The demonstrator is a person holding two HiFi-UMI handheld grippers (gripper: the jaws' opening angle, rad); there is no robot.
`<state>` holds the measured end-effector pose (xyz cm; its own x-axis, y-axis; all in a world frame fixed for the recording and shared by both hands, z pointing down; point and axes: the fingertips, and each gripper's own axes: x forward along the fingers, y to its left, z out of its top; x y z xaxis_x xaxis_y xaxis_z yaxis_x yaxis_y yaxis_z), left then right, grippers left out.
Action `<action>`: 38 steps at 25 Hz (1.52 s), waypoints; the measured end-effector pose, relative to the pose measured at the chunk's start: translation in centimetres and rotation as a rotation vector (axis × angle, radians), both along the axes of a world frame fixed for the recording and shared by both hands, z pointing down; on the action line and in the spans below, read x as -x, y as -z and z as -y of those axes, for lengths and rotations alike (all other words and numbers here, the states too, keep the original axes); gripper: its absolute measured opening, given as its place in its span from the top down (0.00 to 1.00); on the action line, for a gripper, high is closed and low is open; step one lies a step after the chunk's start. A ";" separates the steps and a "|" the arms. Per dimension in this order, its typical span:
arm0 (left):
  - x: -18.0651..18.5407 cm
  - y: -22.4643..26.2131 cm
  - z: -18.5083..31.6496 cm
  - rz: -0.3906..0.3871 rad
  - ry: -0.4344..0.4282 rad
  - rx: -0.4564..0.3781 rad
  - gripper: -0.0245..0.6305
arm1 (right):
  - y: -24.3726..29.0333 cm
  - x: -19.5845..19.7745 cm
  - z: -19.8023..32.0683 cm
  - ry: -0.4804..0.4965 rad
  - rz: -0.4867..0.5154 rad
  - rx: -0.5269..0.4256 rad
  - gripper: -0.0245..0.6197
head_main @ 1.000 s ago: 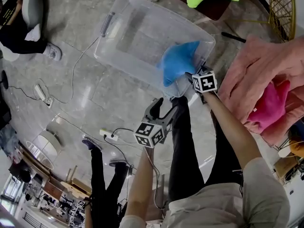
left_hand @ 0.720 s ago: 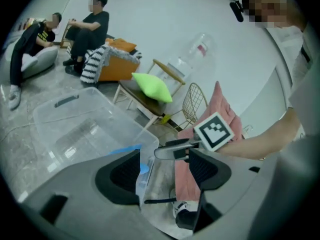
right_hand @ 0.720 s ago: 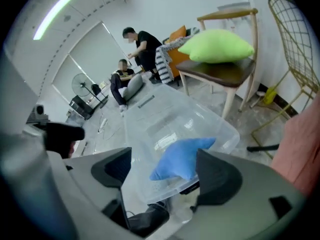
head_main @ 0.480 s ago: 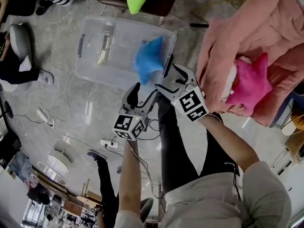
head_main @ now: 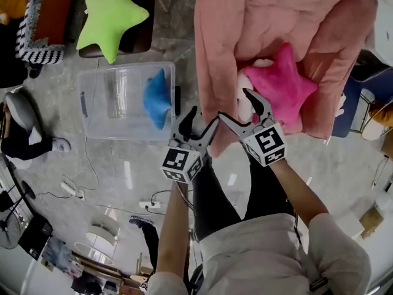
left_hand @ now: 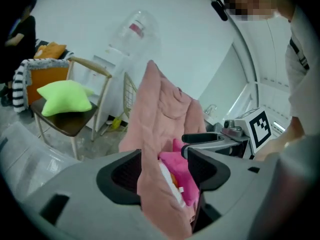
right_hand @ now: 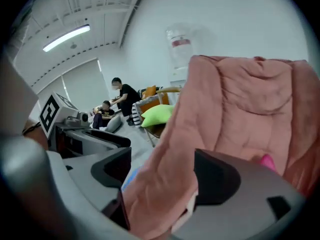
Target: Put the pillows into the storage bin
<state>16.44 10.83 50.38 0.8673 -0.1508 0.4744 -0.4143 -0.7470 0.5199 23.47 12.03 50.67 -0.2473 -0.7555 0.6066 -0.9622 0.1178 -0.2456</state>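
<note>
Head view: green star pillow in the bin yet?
No, the green star pillow lies on the chair seat; only the blue pillow is inside the clear bin.

The pink blanket point(head_main: 276, 17) runs off the top edge; its folds hide part of the pink star pillow point(head_main: 285, 88), a mere sliver behind it from my right tongs point(head_main: 233, 103).

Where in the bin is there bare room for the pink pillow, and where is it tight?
In the head view the storage bin looks bare in its left half, from the handle end to the blue pillow, which fills the right end. The floor just below it is mostly open. Tightest: the pink pillow, nested in quilt folds.
</note>
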 end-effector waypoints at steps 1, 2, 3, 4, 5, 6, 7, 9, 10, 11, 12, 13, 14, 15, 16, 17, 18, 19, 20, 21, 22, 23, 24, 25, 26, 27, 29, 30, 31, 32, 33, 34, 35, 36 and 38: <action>-2.0 0.0 -1.1 0.002 -0.029 0.001 0.52 | -0.1 -1.9 -1.3 -0.037 0.010 0.009 0.36; -3.8 -0.1 -2.2 0.003 -0.057 0.007 0.52 | -0.3 -3.7 -2.7 -0.073 0.021 0.020 0.36; -5.6 -0.2 -3.3 0.001 -0.085 0.015 0.52 | -0.5 -5.4 -4.0 -0.109 0.033 0.029 0.36; -7.4 -0.4 -4.3 -0.001 -0.114 0.023 0.52 | -0.8 -7.1 -5.3 -0.147 0.046 0.038 0.36; -9.0 -0.7 -5.4 -0.003 -0.143 0.033 0.52 | -1.1 -8.7 -6.7 -0.189 0.064 0.045 0.36; -10.5 -1.1 -6.4 -0.002 -0.169 0.044 0.52 | -1.6 -10.3 -8.2 -0.238 0.087 0.051 0.35; -11.8 -1.8 -7.2 0.002 -0.187 0.058 0.52 | -2.2 -11.8 -9.7 -0.295 0.113 0.057 0.35; -13.8 -3.6 -8.5 0.021 -0.202 0.097 0.52 | -3.8 -15.1 -12.9 -0.420 0.163 0.069 0.35; -14.7 -4.7 -9.2 0.033 -0.209 0.114 0.52 | -4.7 -16.7 -14.5 -0.481 0.182 0.077 0.34; -15.6 -5.7 -10.0 0.046 -0.218 0.129 0.52 | -5.7 -18.4 -16.1 -0.533 0.196 0.087 0.31; -16.4 -6.7 -10.7 0.060 -0.227 0.141 0.52 | -6.7 -19.9 -17.7 -0.575 0.206 0.100 0.29; -17.1 -7.7 -11.5 0.075 -0.234 0.153 0.52 | -7.7 -21.3 -19.1 -0.607 0.218 0.115 0.28; -17.7 -8.7 -12.2 0.091 -0.236 0.168 0.52 | -8.9 -22.5 -20.3 -0.632 0.235 0.129 0.26; -18.3 -9.6 -12.8 0.104 -0.232 0.187 0.52 | -9.9 -23.5 -21.3 -0.651 0.260 0.137 0.24; -18.8 -10.6 -13.3 0.116 -0.225 0.210 0.52 | -10.9 -24.4 -22.0 -0.668 0.290 0.139 0.23; -19.2 -11.6 -13.8 0.128 -0.218 0.232 0.50 | -11.7 -25.0 -22.6 -0.681 0.320 0.135 0.22; -19.6 -12.5 -14.2 0.141 -0.216 0.247 0.48 | -12.4 -25.5 -23.0 -0.685 0.347 0.128 0.21; -19.9 -13.3 -14.6 0.151 -0.216 0.255 0.46 | -13.0 -25.7 -23.2 -0.680 0.376 0.124 0.18; -20.1 -13.9 -15.0 0.159 -0.216 0.261 0.44 | -13.7 -25.7 -23.4 -0.669 0.410 0.122 0.15; -20.3 -14.4 -15.3 0.163 -0.212 0.269 0.43 | -14.3 -25.5 -23.5 -0.658 0.447 0.122 0.11; -20.4 -14.9 -15.5 0.165 -0.206 0.281 0.41 | -15.0 -25.3 -23.5 -0.645 0.486 0.122 0.09; -20.6 -15.2 -15.8 0.163 -0.203 0.293 0.40 | -15.5 -25.0 -23.3 -0.631 0.526 0.120 0.07; -20.9 -15.5 -16.1 0.161 -0.208 0.300 0.39 | -16.0 -24.9 -23.1 -0.617 0.562 0.117 0.07; -21.2 -15.7 -16.4 0.159 -0.220 0.298 0.38 | -16.4 -24.7 -22.8 -0.601 0.589 0.115 0.07; -21.4 -15.8 -16.7 0.159 -0.234 0.290 0.37 | -16.9 -24.6 -22.5 -0.582 0.609 0.115 0.07; -21.6 -16.0 -16.9 0.161 -0.241 0.285 0.37 | -17.4 -24.4 -22.2 -0.562 0.625 0.120 0.07; -21.5 -16.4 -17.1 0.165 -0.232 0.300 0.37 | -18.2 -23.9 -22.0 -0.517 0.665 0.138 0.06; -21.5 -16.7 -17.3 0.164 -0.220 0.319 0.37 | -18.4 -23.8 -22.0 -0.495 0.681 0.150 0.06; -21.5 -16.9 -17.6 0.159 -0.207 0.337 0.37 | -18.4 -23.8 -22.2 -0.479 0.685 0.161 0.07; -21.5 -16.9 -17.8 0.151 -0.195 0.350 0.37 | -18.4 -23.8 -22.3 -0.472 0.680 0.169 0.07; -21.7 -16.8 -17.9 0.142 -0.184 0.355 0.38 | -18.2 -23.9 -22.3 -0.473 0.673 0.173 0.08; -21.7 -16.6 -17.8 0.132 -0.173 0.357 0.38 | -17.9 -23.9 -22.3 -0.480 0.666 0.173 0.12; -21.8 -16.3 -17.7 0.123 -0.163 0.357 0.39 | -17.4 -23.9 -22.3 -0.491 0.660 0.172 0.14; -21.7 -16.0 -17.5 0.114 -0.156 0.359 0.39 | -17.0 -23.9 -22.2 -0.503 0.654 0.169 0.16; -21.6 -15.1 -17.3 0.095 -0.152 0.361 0.41 | -15.9 -23.7 -22.1 -0.524 0.635 0.161 0.18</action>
<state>38.07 28.09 65.48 0.8165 0.1671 0.5527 -0.3717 -0.5803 0.7246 47.18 34.14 66.54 -0.2195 -0.7838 0.5810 -0.5556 -0.3891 -0.7348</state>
